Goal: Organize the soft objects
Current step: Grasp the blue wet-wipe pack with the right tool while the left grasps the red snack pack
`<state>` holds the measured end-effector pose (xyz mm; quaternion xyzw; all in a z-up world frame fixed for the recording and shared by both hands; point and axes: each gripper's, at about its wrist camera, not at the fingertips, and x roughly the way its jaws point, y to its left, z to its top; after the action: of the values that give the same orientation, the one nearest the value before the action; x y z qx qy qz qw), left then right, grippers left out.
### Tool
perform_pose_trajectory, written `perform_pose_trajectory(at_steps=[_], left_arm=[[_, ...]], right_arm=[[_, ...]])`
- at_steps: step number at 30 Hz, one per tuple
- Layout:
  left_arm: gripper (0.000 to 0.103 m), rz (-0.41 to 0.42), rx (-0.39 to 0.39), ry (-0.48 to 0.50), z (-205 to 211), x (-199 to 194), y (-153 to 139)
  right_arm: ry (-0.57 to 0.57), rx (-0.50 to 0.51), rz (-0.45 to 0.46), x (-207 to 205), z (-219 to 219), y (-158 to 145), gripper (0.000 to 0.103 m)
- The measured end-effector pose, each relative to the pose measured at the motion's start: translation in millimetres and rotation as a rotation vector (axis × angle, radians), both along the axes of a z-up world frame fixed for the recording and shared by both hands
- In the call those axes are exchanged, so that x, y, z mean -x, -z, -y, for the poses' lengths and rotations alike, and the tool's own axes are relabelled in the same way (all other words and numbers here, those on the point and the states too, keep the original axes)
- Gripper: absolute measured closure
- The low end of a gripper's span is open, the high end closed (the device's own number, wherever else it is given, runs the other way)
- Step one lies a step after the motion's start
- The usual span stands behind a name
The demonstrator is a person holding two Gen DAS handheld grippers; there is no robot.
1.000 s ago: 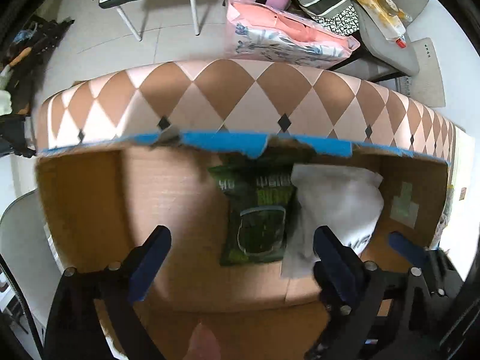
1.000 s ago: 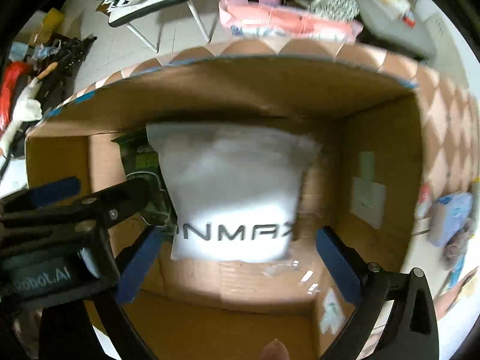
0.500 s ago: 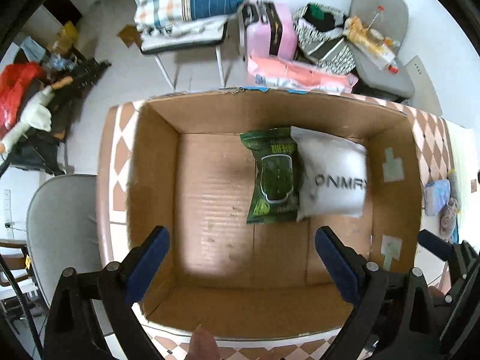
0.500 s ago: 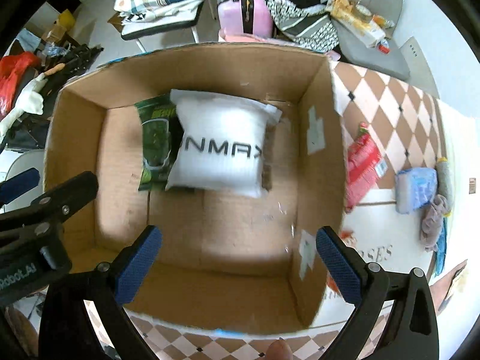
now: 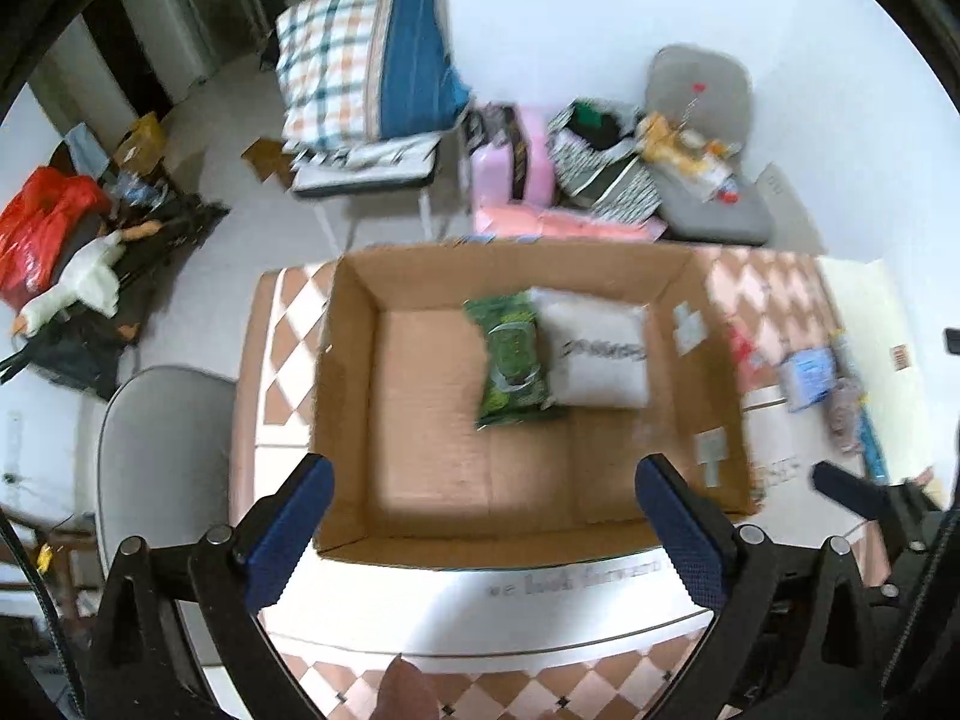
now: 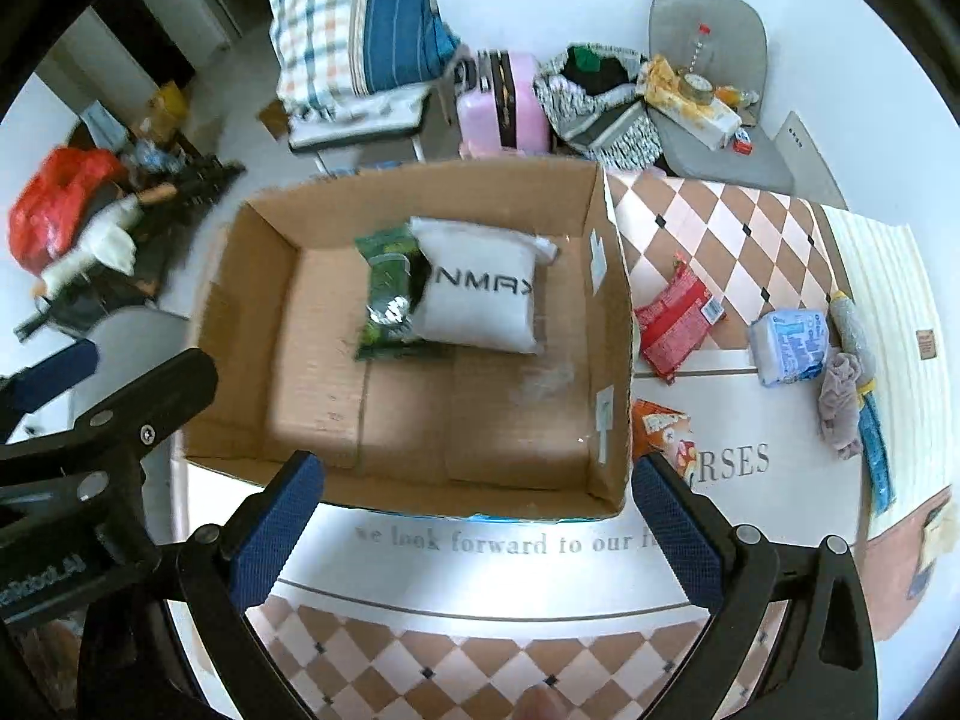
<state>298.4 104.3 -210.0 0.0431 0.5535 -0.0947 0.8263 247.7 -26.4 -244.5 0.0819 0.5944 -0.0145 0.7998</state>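
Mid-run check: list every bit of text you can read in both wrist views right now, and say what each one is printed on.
"NMAX": white pouch in the cardboard box.
"we look forward to our f…", cut off by a finger: tablecloth.
"RSES", start hidden: same tablecloth.
"Robot.AI", partly cut: left gripper body, in the right wrist view.
Unreadable: green pack, red packet, blue-white pack, orange bag, box stickers.
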Motion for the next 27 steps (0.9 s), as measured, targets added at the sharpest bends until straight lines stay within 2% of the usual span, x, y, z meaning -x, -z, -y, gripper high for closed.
perform_pose_trajectory(at_steps=[2,4,6,9,11,12,15,17,19,23,27], left_arm=[[0.000,0.059,0.003,-0.003,4.2,3.4,-10.4],[0.000,0.164,-0.040,-0.001,17.3,6.2,-23.4],[0.000,0.222,-0.079,0.013,35.9,7.2,-32.4],[0.000,0.240,-0.126,0.096,82.7,2.0,-37.4],[0.000,0.245,-0.156,0.162,116.3,-4.2,-36.8],[0.000,0.235,-0.175,0.205,139.2,-9.5,-33.0],[0.000,0.136,-0.244,0.368,217.9,-30.5,-5.0],[0.000,0.053,-0.301,0.444,262.2,-43.8,23.2],[0.000,-0.028,-0.356,0.510,299.7,-56.7,56.2],[0.000,-0.163,-0.500,0.572,347.2,-78.1,122.7],[0.000,-0.217,-0.583,0.605,359.2,-88.4,159.9]], right_arm=[[0.014,-0.019,0.052,8.6,7.5,-6.8,0.000],[0.034,-0.022,0.071,15.0,22.9,-10.5,0.000],[0.061,-0.053,0.068,17.6,44.1,-10.6,0.000],[0.142,-0.117,0.026,23.0,98.6,-6.4,0.000],[0.205,-0.121,-0.015,24.4,143.2,0.6,0.000],[0.234,-0.116,-0.034,24.0,166.0,4.5,0.000],[0.353,-0.133,-0.102,18.2,245.0,25.3,0.000],[0.429,-0.184,-0.136,10.1,286.1,44.1,0.000],[0.512,-0.282,-0.178,-3.3,325.8,73.5,0.000],[0.668,-0.469,-0.281,-35.0,373.8,143.2,0.000],[0.773,-0.502,-0.375,-58.1,392.1,196.5,0.001]])
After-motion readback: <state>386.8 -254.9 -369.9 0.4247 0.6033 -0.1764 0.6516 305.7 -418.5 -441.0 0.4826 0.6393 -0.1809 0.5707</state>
